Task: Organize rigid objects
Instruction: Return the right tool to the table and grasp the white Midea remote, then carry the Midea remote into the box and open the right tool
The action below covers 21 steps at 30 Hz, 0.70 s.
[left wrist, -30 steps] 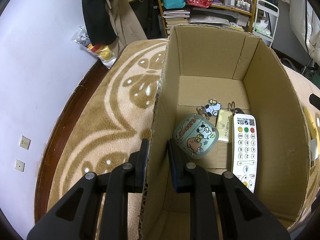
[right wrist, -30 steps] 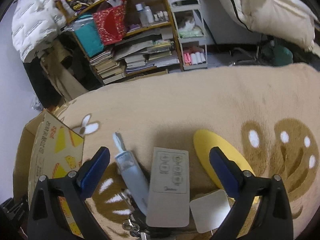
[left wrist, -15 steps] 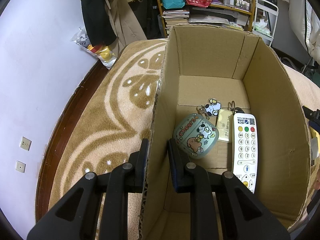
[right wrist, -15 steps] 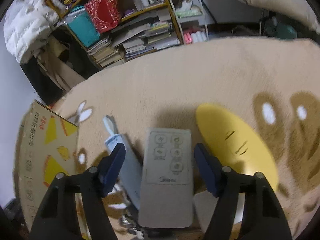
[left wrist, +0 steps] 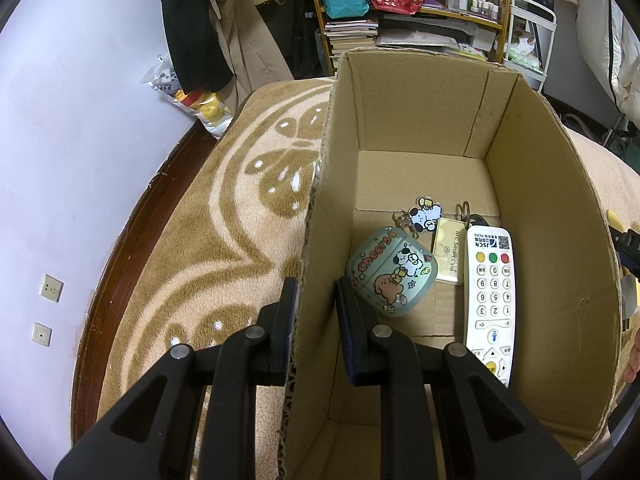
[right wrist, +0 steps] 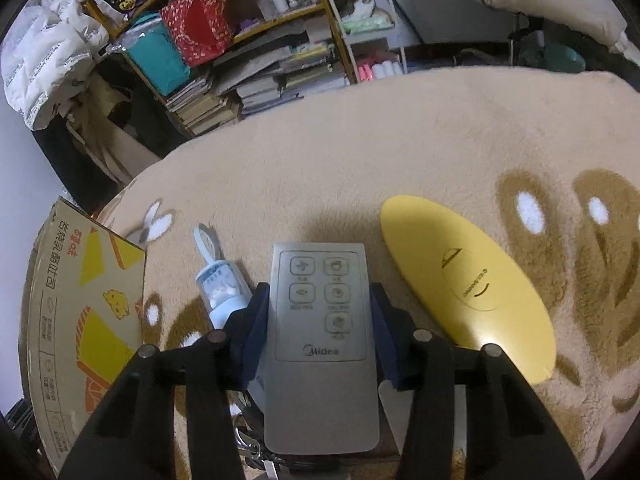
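In the left wrist view, our left claw (left wrist: pixel 314 312) at lower centre pinches the left wall of the cardboard box (left wrist: pixel 560 280), one finger outside, one inside. On the box floor, right of centre, lie a pale green cartoon case (left wrist: pixel 390 270), a puppy charm (left wrist: pixel 426 214) just above it, a gold card (left wrist: pixel 450 256) and a white remote (left wrist: pixel 492 300) along the right.

In the right wrist view, our right claw (right wrist: pixel 318 320) at lower centre has its blue pads pressed against both long edges of the grey Midea remote (right wrist: pixel 322 340), which lies on the tan carpet (right wrist: pixel 360 168). Just left of it is a light blue tube (right wrist: pixel 222 292); to the right, apart, a yellow oval object (right wrist: pixel 464 288). The box's printed side fills the left edge. A cluttered bookshelf (right wrist: pixel 248 76) stands at the upper left.
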Each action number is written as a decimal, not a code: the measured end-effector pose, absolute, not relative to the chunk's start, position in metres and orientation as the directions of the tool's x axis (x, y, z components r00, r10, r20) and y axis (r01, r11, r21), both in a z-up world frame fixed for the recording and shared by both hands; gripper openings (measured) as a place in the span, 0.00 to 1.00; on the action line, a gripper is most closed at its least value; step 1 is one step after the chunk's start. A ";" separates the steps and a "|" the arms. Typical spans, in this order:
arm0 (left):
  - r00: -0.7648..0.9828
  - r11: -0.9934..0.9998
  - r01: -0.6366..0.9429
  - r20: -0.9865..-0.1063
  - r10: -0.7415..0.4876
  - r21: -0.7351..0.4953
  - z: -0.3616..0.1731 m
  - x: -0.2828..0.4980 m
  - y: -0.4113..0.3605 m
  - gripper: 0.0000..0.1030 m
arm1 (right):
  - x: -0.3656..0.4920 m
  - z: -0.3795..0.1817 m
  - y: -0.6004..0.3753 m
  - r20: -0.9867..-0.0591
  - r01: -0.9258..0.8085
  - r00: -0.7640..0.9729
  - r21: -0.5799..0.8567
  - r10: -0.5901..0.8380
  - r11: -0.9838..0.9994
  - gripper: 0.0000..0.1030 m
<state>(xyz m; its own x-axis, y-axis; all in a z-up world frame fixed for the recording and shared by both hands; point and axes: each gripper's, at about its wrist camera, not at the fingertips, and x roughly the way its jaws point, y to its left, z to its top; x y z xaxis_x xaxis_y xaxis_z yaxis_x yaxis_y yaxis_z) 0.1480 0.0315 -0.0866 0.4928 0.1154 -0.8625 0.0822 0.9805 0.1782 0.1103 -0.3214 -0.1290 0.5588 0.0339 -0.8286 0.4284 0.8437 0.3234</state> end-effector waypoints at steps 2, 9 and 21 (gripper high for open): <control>0.494 0.980 0.085 -0.862 0.117 0.182 -0.086 0.147 0.030 0.18 | 0.109 -0.117 -0.319 -0.808 0.410 0.589 0.335 0.035 0.848 0.49; 0.497 0.976 0.091 -0.858 0.128 0.199 -0.086 0.146 0.028 0.18 | 0.110 -0.077 -0.298 -0.736 0.335 0.676 0.359 0.043 0.871 0.49; 0.499 0.974 0.094 -0.856 0.134 0.207 -0.086 0.145 0.027 0.18 | 0.107 -0.015 -0.243 -0.609 0.146 0.781 0.394 0.138 0.907 0.49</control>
<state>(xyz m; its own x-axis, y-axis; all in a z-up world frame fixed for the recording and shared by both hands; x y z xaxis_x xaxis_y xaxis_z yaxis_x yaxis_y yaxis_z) 0.1452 0.0270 -0.0862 0.4989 0.1338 -0.8563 0.0941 0.9738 0.2070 0.1072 -0.2429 -0.0154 0.7811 0.1383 -0.6089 0.1463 0.9075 0.3938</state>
